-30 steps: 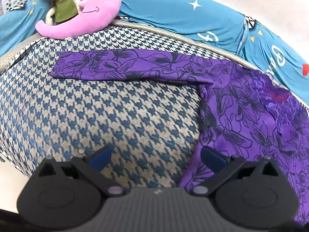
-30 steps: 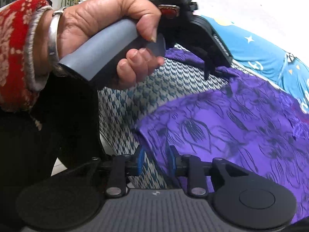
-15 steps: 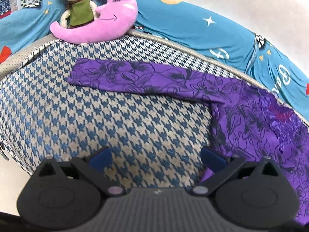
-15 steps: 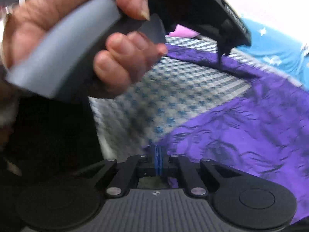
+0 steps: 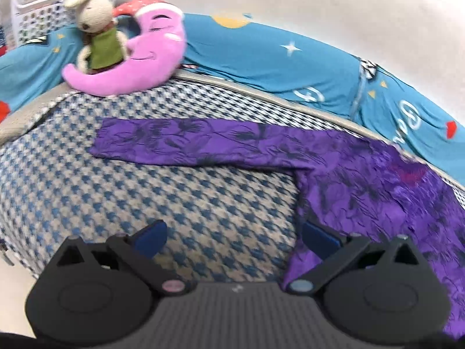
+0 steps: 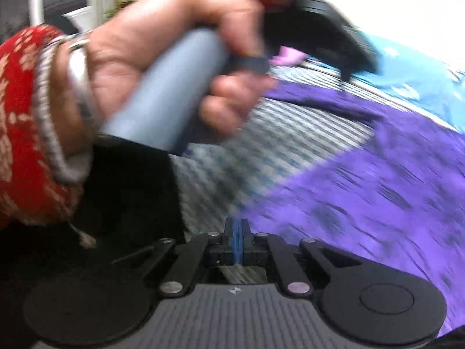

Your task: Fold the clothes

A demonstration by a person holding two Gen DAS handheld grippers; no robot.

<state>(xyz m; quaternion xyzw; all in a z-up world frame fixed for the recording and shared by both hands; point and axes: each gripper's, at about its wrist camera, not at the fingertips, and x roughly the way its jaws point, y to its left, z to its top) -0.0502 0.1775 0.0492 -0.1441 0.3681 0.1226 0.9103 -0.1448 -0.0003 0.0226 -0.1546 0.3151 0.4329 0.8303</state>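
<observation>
Since a second ago the left gripper (image 5: 232, 240) has drawn back, so the whole sleeve and more of the far bedding now show, while the right gripper (image 6: 236, 245) has gone from slightly parted to clenched.

At the far left of the left wrist view a white basket (image 5: 37, 11) is cut off by the frame edge. Just right of it a stuffed rabbit (image 5: 97, 37) leans on a pink moon cushion (image 5: 139, 67), both resting where the blue star-print sheet (image 5: 261, 58) meets the houndstooth cover (image 5: 162, 203). The purple garment (image 5: 363, 180) lies flat on that cover, its sleeve (image 5: 189, 142) stretched out to the left and its body running off the right edge. The left gripper hangs released, jaws wide apart, holding nothing; its right blue pad (image 5: 318, 237) sits over the garment's near edge, though contact cannot be judged.

In the right wrist view, a hand (image 6: 162, 67) with a red patterned sleeve (image 6: 23, 122) and a metal bangle grips the grey handle (image 6: 168, 93) of the left gripper, hiding much of the far scene. The blue pads (image 6: 236, 245) are pressed together at the garment's near corner; motion blur makes it impossible to tell whether cloth is pinched between them. The garment (image 6: 377, 192) is smeared by blur on the right.
</observation>
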